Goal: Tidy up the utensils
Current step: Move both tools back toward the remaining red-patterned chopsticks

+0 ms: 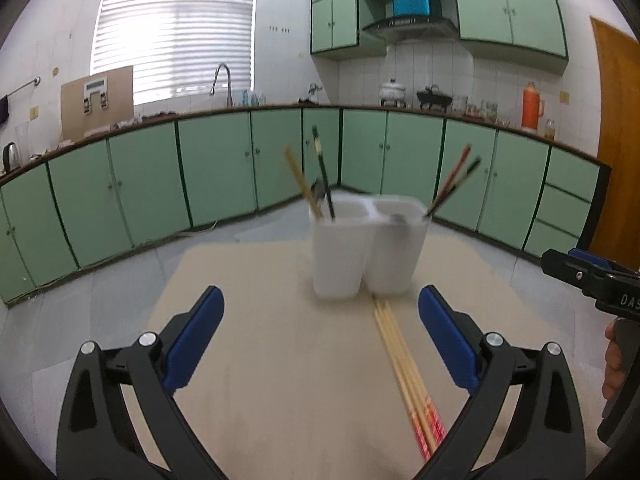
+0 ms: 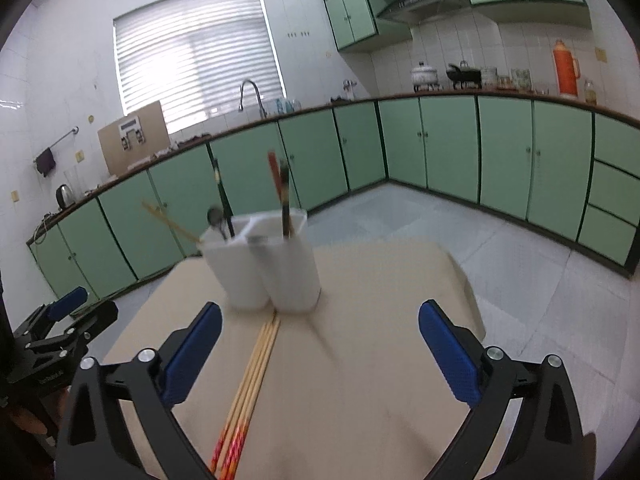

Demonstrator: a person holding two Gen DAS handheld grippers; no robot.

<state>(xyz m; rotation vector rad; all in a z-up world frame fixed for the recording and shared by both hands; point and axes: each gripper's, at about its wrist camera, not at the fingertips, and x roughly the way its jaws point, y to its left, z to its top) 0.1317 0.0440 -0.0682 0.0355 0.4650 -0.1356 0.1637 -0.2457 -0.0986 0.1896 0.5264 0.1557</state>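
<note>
Apparently four loose chopsticks [image 1: 404,372] before holder [image 1: 360,252]

A beige table [image 1: 248,360] carries a white two-compartment utensil holder [image 1: 366,248] toward twelve o'clock; a bundle of wooden chopsticks [image 1: 404,368] lies flat on it, running toward five o'clock.

Green cabinets [image 1: 216,168] are lining the walls under a counter [image 2: 500,95] that is carrying a faucet [image 1: 222,80], a kettle [image 2: 64,195], a white pot [image 1: 393,90] and an orange thermos [image 2: 565,67], blinds [image 2: 196,52] covering the window.
</note>
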